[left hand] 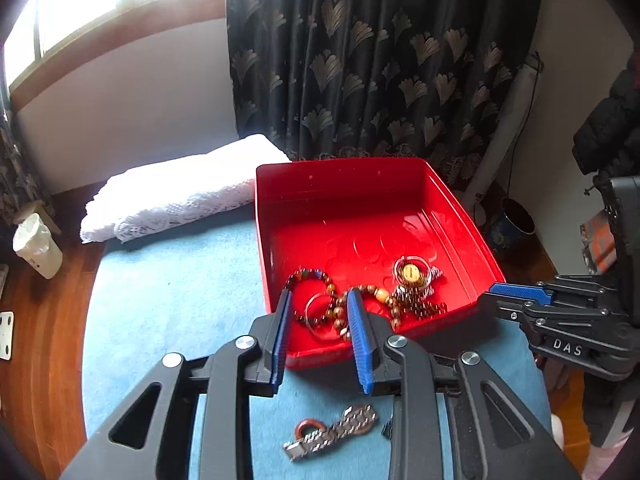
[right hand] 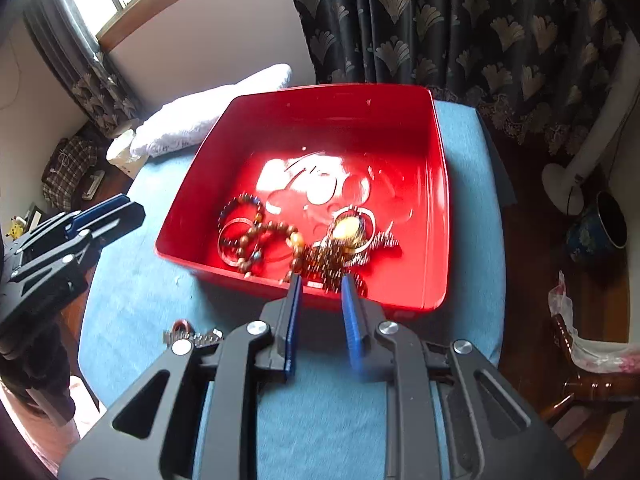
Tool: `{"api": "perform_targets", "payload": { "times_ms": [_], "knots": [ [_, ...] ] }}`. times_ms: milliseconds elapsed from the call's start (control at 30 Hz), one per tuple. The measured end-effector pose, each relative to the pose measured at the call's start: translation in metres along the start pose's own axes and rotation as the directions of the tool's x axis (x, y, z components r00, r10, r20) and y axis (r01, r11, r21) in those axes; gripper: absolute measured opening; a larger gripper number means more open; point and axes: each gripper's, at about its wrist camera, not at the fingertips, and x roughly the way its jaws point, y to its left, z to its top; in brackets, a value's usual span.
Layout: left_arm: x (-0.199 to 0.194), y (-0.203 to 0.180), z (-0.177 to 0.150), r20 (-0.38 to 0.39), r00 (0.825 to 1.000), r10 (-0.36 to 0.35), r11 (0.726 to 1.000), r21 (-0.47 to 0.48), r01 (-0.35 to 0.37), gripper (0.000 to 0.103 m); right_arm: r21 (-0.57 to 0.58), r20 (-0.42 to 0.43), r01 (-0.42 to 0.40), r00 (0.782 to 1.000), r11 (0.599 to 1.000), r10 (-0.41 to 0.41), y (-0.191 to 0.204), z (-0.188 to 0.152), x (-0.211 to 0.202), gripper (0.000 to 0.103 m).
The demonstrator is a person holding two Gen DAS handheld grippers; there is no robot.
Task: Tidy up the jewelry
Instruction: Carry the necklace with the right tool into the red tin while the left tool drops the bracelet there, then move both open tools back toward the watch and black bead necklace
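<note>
A red tray (left hand: 340, 168) (right hand: 332, 90) stands on the blue-covered table (left hand: 168, 300). Near its front wall lie brown bead bracelets (left hand: 312, 276) (right hand: 276, 230), thin clear bangles and an amber pendant (left hand: 410, 272) (right hand: 346, 230). My left gripper (left hand: 320, 300) hangs open over the tray's near left corner, above the beads, with nothing between its blue pads. My right gripper (right hand: 321, 280) is open at the tray's front edge, just short of the dark bead cluster (right hand: 328, 260). A metal watch band (left hand: 332, 432) (right hand: 200, 338) with a red ring (left hand: 308, 426) lies on the cloth outside the tray.
A folded white lace cloth (left hand: 180, 188) lies left of the tray at the table's back. A patterned dark curtain (left hand: 380, 60) hangs behind. On the wooden floor stand a white bin (left hand: 36, 246), a fan base (right hand: 568, 188) and a dark pot (right hand: 600, 232).
</note>
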Motion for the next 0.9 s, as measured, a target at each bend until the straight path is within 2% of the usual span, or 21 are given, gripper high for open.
{"api": "perform_targets", "payload": {
  "times_ms": [133, 233, 400, 567, 700, 900],
  "knots": [
    [-0.003, 0.002, -0.020, -0.037, 0.999, 0.015, 1.000, 0.009, -0.014, 0.028, 0.015, -0.039, -0.011, 0.999, 1.000, 0.012, 0.006, -0.022, 0.001, 0.021],
    [0.003, 0.006, -0.038, -0.070, 0.996, 0.061, 0.998, 0.023, -0.059, 0.028, 0.029, -0.067, -0.017, 0.998, 0.999, 0.019, 0.010, -0.035, 0.005, 0.021],
    [0.017, 0.023, -0.064, -0.141, 0.987, 0.076, 0.997, -0.014, -0.079, 0.028, 0.050, -0.110, -0.011, 0.994, 0.999, 0.017, 0.014, -0.053, 0.015, 0.021],
    [0.025, 0.031, -0.084, -0.182, 0.981, 0.063, 0.997, -0.026, -0.069, 0.029, 0.062, -0.148, -0.011, 0.989, 0.998, 0.020, 0.018, -0.067, 0.025, 0.021],
    [0.030, 0.030, -0.094, -0.196, 0.979, 0.055, 0.998, -0.025, -0.061, 0.037, 0.067, -0.171, -0.010, 0.985, 0.998, 0.021, 0.021, -0.075, 0.032, 0.021],
    [0.034, 0.027, -0.103, -0.212, 0.976, 0.050, 0.999, -0.010, -0.053, 0.041, 0.077, -0.194, -0.014, 0.981, 0.997, 0.029, 0.024, -0.079, 0.040, 0.021]
  ]
}}
